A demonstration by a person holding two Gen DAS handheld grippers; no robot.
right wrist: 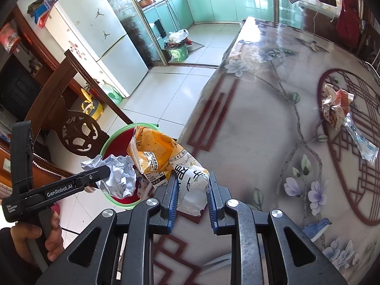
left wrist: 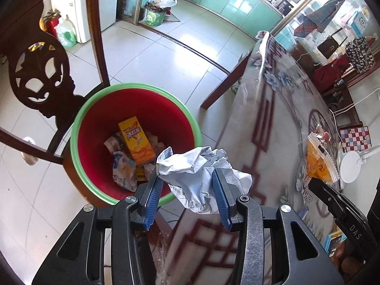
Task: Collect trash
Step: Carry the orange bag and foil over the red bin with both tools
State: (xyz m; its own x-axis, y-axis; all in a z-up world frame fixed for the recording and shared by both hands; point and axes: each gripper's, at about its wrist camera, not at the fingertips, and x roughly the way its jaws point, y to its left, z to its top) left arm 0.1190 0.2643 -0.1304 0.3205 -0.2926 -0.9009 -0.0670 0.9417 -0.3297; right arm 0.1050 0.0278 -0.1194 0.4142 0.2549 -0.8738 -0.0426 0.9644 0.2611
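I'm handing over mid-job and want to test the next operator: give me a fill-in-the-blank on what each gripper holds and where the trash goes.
1. The left gripper holds a crumpled ball of ____ paper.
2. The right gripper is shut on an orange and white ____.
3. The bin has a ____ rim and a red inside.
4. The yellow carton lies inside the ____.

Missing words: white; wrapper; green; bin

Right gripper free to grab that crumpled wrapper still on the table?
Probably not yet. The right gripper is shut on an orange snack bag, so its jaws are occupied. The crumpled wrapper itself lies unobstructed on the table.
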